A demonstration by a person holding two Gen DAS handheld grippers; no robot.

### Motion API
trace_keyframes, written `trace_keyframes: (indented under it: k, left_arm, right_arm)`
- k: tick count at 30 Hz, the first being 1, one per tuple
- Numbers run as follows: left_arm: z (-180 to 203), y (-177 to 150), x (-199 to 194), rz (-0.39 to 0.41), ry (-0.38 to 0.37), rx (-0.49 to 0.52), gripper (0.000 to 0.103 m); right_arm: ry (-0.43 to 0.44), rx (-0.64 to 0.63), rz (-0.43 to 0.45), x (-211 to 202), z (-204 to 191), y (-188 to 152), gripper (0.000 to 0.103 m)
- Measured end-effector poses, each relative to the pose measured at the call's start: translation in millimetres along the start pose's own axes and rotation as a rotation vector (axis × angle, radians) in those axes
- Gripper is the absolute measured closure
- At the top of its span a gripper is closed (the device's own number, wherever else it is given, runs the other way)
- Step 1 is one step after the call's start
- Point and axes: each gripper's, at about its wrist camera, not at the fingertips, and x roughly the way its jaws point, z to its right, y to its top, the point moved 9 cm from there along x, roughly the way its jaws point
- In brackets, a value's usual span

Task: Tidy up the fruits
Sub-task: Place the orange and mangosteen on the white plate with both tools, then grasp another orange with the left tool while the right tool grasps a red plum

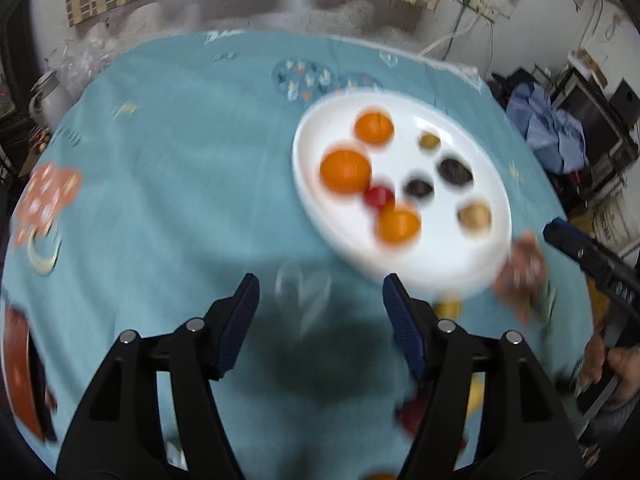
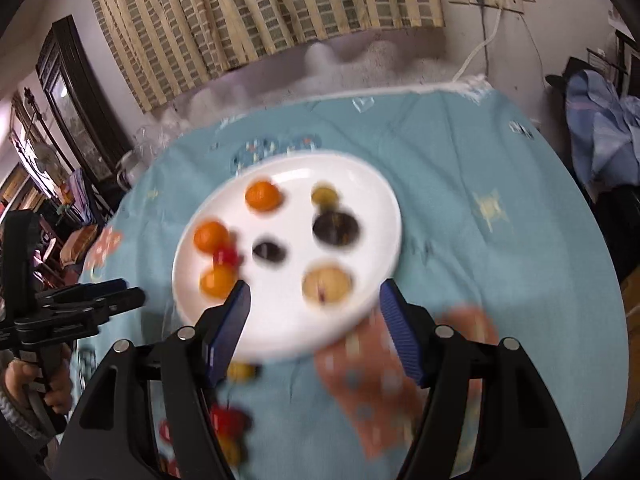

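A white plate (image 1: 440,256) (image 2: 360,184) on the teal cloth holds three oranges (image 1: 346,171) (image 2: 262,196), a red cherry tomato (image 1: 378,196) (image 2: 228,256), two dark fruits (image 1: 454,170) (image 2: 335,227) and a tan fruit (image 1: 474,216) (image 2: 326,284). My left gripper (image 1: 320,284) is open over bare cloth, left of the plate's near rim, with nothing between its fingers. My right gripper (image 2: 315,292) is open over the plate's near edge, close to the tan fruit, and holds nothing. Both views are blurred.
Small loose fruits lie on the cloth near the plate's front: a yellow one (image 2: 240,370) (image 1: 448,308) and a red one (image 2: 228,416) (image 1: 412,412). Curtains and a wall stand behind the round table. Clutter and blue cloth (image 1: 548,128) sit at the right.
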Motion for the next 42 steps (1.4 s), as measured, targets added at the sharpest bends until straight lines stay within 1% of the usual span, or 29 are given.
trace_keyframes:
  k: [2,4,5,6,10,13,17,20,23,26,28,29,30,33,36,38,40,42]
  left_arm:
    - [2,-38,-12,-0.04,-0.007,0.015,0.037]
    - [7,-68,-20,-0.073,-0.017,0.034,0.037]
    - [10,-77,-23,-0.082,-0.025,0.041,0.037]
    - [15,-93,-27,-0.094,-0.039,0.062,0.037]
    - [32,-130,-34,-0.125,-0.062,0.137,0.037]
    - [39,-144,-34,-0.135,-0.069,0.161,0.037]
    - [38,-151,-34,-0.143,-0.088,0.139,0.037]
    - [41,-152,-30,-0.154,-0.1,0.148,0.037]
    - [45,-159,-22,-0.189,-0.107,0.159,0.037]
    - [46,-165,-15,-0.21,-0.12,0.154,0.041]
    - [43,-166,-13,-0.207,-0.115,0.151,0.056]
    - [43,-165,-13,-0.197,-0.113,0.153,0.059]
    - [45,-164,-13,-0.194,-0.134,0.146,0.064]
    - [43,-163,-17,-0.175,-0.123,0.148,0.064]
    - [34,-157,-26,-0.143,-0.112,0.125,0.064]
    - [26,-155,-31,-0.131,-0.099,0.109,0.064]
    - [19,-156,-33,-0.131,-0.093,0.097,0.064]
    - [14,-158,-35,-0.132,-0.09,0.084,0.064]
  right_arm:
    - [-0.006,0.005,-0.029,-7,0,-21,0.036]
    - [-0.006,0.013,-0.06,-15,1,-43,0.036]
    - [-0.005,0.017,-0.072,-21,1,-54,0.036]
    - [-0.006,0.019,-0.077,-24,1,-59,0.036]
    - [0.004,0.02,-0.106,-36,-5,-73,0.036]
    - [0.014,0.009,-0.11,-42,-14,-77,0.036]
    - [0.019,-0.035,-0.092,-51,-25,-78,0.036]
    - [0.021,-0.043,-0.099,-52,-28,-80,0.036]
    - [0.019,-0.043,-0.099,-54,-30,-80,0.036]
    - [0.022,-0.046,-0.094,-55,-32,-80,0.036]
    - [0.032,-0.053,-0.101,-55,-35,-84,0.036]
    - [0.039,-0.062,-0.105,-55,-39,-86,0.036]
    - [0.05,-0.084,-0.114,-54,-45,-89,0.036]
    - [0.073,-0.173,-0.149,-48,-66,-99,0.036]
    - [0.1,-0.244,-0.191,-39,-87,-111,0.036]
    - [0.121,-0.267,-0.226,-31,-97,-119,0.036]
    - [0.148,-0.287,-0.271,-20,-109,-128,0.04]
    - [0.159,-0.297,-0.294,-12,-116,-133,0.042]
